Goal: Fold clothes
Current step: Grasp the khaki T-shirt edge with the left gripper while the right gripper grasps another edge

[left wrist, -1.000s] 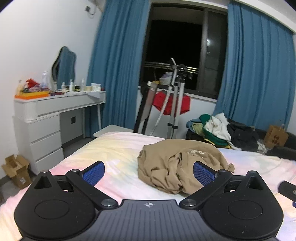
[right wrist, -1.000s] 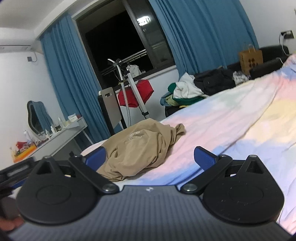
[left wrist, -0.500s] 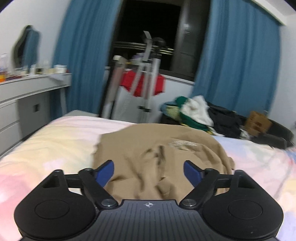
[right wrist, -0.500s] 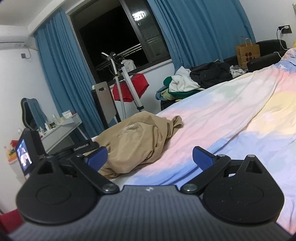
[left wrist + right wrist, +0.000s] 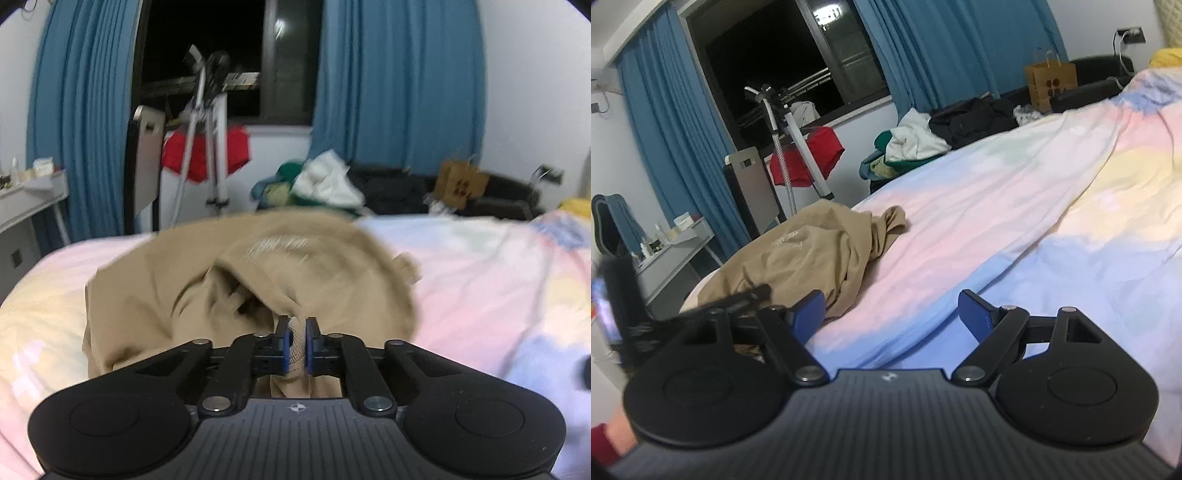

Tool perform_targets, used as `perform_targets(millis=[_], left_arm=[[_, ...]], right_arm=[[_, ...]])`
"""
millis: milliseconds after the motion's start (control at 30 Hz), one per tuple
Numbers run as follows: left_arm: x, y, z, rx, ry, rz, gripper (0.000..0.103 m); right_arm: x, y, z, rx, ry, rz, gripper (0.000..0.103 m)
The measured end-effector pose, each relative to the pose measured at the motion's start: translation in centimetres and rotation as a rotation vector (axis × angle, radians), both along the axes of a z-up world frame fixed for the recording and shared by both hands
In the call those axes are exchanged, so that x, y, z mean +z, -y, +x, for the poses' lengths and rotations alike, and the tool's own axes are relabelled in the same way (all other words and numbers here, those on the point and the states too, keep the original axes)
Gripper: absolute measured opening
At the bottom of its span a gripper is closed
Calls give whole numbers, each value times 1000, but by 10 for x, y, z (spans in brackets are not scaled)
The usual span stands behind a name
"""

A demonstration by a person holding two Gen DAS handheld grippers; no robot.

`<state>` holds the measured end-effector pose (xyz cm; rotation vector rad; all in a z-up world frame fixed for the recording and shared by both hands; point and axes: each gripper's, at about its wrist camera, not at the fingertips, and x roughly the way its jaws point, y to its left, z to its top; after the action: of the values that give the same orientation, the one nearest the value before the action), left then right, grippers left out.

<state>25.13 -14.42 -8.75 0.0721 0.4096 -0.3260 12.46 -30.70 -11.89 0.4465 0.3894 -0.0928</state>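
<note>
— What colour is that crumpled garment (image 5: 155, 295)?

— Plain tan, faint pale print on top. The bedsheet (image 5: 1015, 229) is blotchy pastel: pink, yellow, light blue.

— And upper left?

— Deep blue curtains (image 5: 85, 110); red cloth (image 5: 236, 151) hanging.

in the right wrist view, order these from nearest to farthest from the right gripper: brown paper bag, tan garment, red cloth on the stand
1. tan garment, crumpled on the bed just ahead and to the left of the right gripper.
2. red cloth, beyond the bed's far edge, on the stand by the window, left of centre.
3. brown paper bag, at the far wall, upper right.
</note>
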Motion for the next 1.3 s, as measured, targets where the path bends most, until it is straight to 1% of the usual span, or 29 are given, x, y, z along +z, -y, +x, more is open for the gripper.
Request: perform_targets(millis=[100,167,267,333,367,433,467,500,533,600,667,733,800,867,900,967,1033,1100,1133,1167,1200,1233,1267,1300], left_arm=[[26,9,-29,-83,36,-38,7],[39,20,-49,-143,28,-70,7],[42,36,-70,-236,-37,-114,7],[36,40,-80,-272,-72,-123,8],[33,39,-86,-279,-76,-125,9],[27,29,-96,-281,-97,-134,21],[27,21,-100,-281,-114,-137,32],[26,12,-104,-280,-132,-140,40],[26,3,-108,-275,-146,-138,40],[29,-22,-116,-242,-154,-106,44],[32,-43,-119,-199,-174,-75,46],[34,-61,-119,-166,-191,-58,47],[33,-75,-121,-144,-180,-50,52],[28,-81,-117,-123,-183,-58,52],[25,-81,-114,-118,-179,-60,53],[18,-79,-109,-105,-156,-40,54],[7,-73,-103,-90,-136,0,57],[-2,-66,-96,-86,-120,18,59],[-7,-63,-93,-87,-114,20,61],[-12,-60,-89,-85,-107,22,65],[-16,-58,-86,-76,-103,21,70],[-20,-54,-81,-73,-101,22,72],[-25,-49,-77,-78,-103,28,74],[-29,-44,-73,-80,-102,34,74]], right_arm=[[4,3,-7,-21,28,-17,82],[5,7,-11,-40,45,-30,82],[8,16,-17,-62,45,-26,82],[11,19,-23,-72,54,-24,82],[13,20,-26,-69,57,-24,82],[17,21,-32,-59,61,-24,82],[18,20,-34,-50,61,-25,81],[19,18,-36,-37,60,-24,80],[20,15,-38,-20,60,-24,79],[21,7,-38,20,53,-32,77],[20,-3,-34,62,30,-49,73],[14,-13,-28,106,-12,-58,71],[5,-24,-20,141,-68,-70,70],[-5,-32,-9,156,-122,-93,67],[-10,-33,-3,153,-137,-83,66],[-19,-36,10,147,-165,-64,61],[-29,-31,22,110,-183,28,58],[-38,-23,29,79,-162,130,48],[-40,-22,30,78,-157,151,39],[-42,-22,31,77,-153,172,29],[-44,-21,32,77,-149,192,24],[-43,-21,32,81,-147,200,14],[-41,-22,31,83,-133,195,11],[-38,-23,30,85,-119,191,10]])
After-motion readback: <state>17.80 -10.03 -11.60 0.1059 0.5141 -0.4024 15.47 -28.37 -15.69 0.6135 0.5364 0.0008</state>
